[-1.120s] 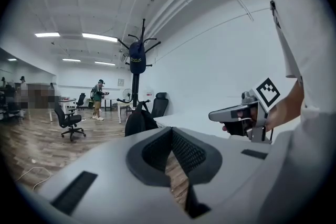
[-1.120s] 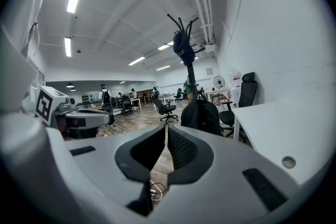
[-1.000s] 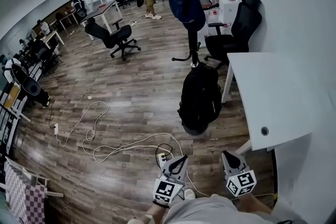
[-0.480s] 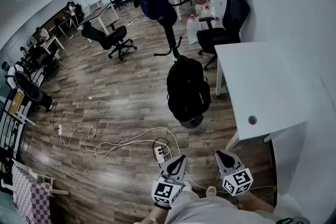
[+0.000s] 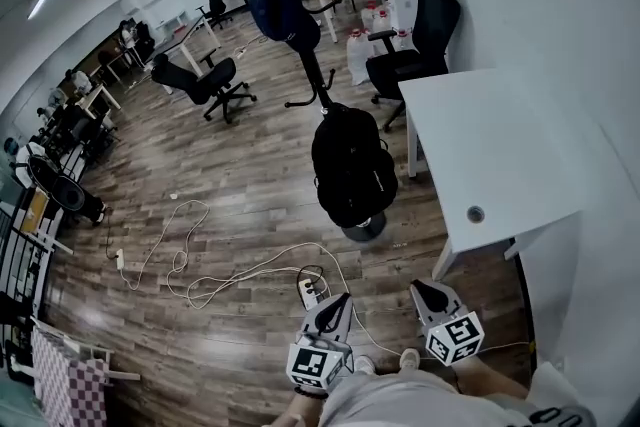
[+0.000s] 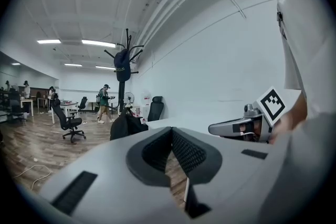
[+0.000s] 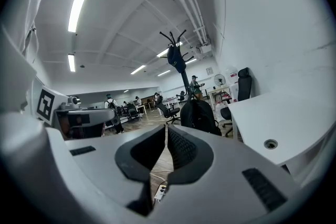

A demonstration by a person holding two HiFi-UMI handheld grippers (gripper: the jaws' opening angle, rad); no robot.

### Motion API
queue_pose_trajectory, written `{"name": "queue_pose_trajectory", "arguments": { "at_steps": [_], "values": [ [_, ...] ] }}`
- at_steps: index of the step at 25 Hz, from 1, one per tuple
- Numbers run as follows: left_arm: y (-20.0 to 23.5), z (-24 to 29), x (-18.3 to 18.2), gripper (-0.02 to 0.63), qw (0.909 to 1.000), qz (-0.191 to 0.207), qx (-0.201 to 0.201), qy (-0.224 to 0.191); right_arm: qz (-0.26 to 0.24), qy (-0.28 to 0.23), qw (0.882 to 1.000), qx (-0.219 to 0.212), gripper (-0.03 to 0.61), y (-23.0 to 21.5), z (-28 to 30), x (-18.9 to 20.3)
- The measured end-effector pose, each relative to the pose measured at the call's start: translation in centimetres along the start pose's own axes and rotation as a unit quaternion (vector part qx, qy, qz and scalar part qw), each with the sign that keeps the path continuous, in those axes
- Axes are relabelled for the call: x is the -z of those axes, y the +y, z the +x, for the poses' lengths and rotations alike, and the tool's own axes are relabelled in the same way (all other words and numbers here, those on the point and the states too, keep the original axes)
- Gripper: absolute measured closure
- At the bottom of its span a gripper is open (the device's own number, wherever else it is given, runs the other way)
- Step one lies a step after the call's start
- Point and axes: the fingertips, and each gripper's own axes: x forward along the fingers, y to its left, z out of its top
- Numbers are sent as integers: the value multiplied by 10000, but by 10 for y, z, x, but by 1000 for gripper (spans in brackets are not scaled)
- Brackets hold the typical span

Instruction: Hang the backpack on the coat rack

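Head view. The black backpack (image 5: 352, 165) stood upright on the wood floor (image 5: 230, 175), not hung. A round grey base showed under it; what that was could not be made out. It sat just in front of the foot of the coat rack (image 5: 312, 75) and just beside the near corner of the white table (image 5: 500, 145). A dark blue bag (image 5: 277, 3) hung high on the rack. White cables (image 5: 215, 280) and a power strip (image 5: 312, 291) lay on the floor between the backpack and the person. The left gripper (image 5: 336, 307) and right gripper (image 5: 427, 293) were held low at the frame's bottom, side by side, well apart from the backpack, both pointing toward it.

Left gripper view. Fingers were pressed together, with nothing between them. Beyond them the backpack (image 6: 125, 127) sat under the rack (image 6: 124, 68). The right gripper (image 6: 239, 126) showed at the right.

Right gripper view. Fingers were all but together, a hairline slit only, with nothing in it. Backpack (image 7: 198, 114) and rack (image 7: 181, 68) stood ahead, above the fingertips. The table edge (image 7: 286, 123) was at the right.
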Motion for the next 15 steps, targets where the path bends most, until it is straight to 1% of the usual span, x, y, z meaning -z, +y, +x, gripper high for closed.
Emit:
{"name": "queue_pose_trajectory", "arguments": {
  "at_steps": [5, 10, 15],
  "values": [
    [19, -14, -11, 606, 9998, 20, 30, -177, -64, -56, 9999, 90, 552, 12, 5, -9],
    [39, -28, -11, 606, 9987, -292, 40, -421, -148, -153, 9997, 135, 552, 31, 13, -18],
    [54, -35, -15, 606, 9971, -464, 87, -597, -212, -239, 9994, 105, 552, 48, 20, -30]
  ]
}}
